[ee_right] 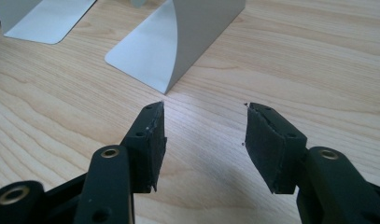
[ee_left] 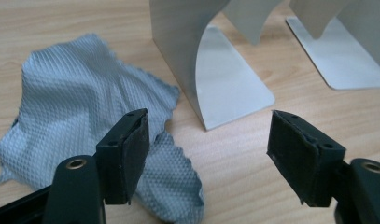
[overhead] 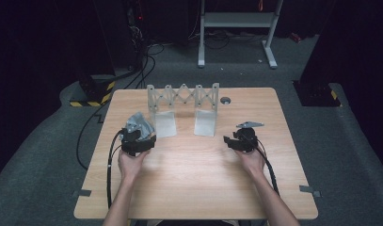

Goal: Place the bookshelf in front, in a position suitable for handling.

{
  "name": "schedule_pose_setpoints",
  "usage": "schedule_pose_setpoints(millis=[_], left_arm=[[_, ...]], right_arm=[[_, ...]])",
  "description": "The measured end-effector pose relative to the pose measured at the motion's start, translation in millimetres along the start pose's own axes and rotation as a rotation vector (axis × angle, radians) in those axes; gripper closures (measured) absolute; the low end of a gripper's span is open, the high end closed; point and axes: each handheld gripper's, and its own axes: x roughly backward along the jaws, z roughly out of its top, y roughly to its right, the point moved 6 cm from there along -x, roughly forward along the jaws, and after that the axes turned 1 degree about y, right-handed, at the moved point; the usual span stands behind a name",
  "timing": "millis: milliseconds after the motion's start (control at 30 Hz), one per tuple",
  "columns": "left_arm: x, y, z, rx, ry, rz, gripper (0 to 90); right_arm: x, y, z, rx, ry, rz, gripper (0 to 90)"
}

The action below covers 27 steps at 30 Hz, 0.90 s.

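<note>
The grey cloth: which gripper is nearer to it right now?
Left. The left gripper sits right at the grey cloth, one of its open fingers over the cloth's edge. The right gripper is across the table, past the metal stand.

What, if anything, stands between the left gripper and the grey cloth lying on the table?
Nothing visible does. The left gripper hangs open right over the near edge of the grey cloth; the metal rack stands off to the side, beyond it.
</note>
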Motion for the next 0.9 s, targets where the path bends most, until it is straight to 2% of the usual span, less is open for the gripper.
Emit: schedule_pose_setpoints(millis=[33, 67, 133, 233, 367, 433, 533, 600, 700, 900], left_arm=[[-1.1, 0.6, 2.3, 0.005, 0.005, -0.002, 30.8], [-2.3, 0.7, 4.0, 0.007, 0.004, 0.003, 31.0], [-5.8, -1.2, 7.7, 0.024, 0.008, 0.004, 32.4], [-10.4, -2.2, 10.3, 0.022, -0.005, 0.011, 32.6], [-18.8, -2.0, 15.3, 0.019, -0.001, 0.028, 36.5], [-24.7, -2.2, 16.3, 0.015, -0.024, 0.04, 36.5], [-31.9, -1.1, 19.4, 0.008, -0.036, 0.059, 38.7], [-35.3, -2.2, 21.8, 0.029, -0.019, 0.067, 40.4], [-39.0, -6.1, 22.2, 0.062, -0.013, 0.09, 42.9], [-46.9, -8.1, 22.0, 0.084, -0.005, 0.103, 45.6]], right_arm=[[-1.7, -0.5, 1.7, -0.001, -0.007, -0.008, 51.1], [-3.8, -0.6, 4.1, -0.002, -0.001, -0.039, 51.8], [-8.0, -1.4, 5.7, -0.011, -0.02, -0.023, 52.6], [-12.1, -3.4, 8.5, -0.009, -0.032, -0.009, 52.7], [-13.9, -8.1, 17.2, -0.013, -0.004, 0.003, 52.8], [-14.9, -9.6, 18.8, -0.015, -0.01, 0.006, 52.6], [-20.0, -16.0, 27.8, 0.004, 0.0, -0.013, 53.0], [-21.7, -17.9, 30.9, 0.001, 0.022, -0.023, 54.6], [-26.9, -20.3, 33.9, -0.012, 0.01, -0.029, 55.3], [-36.1, -23.6, 40.1, -0.025, 0.019, -0.041, 58.3]])
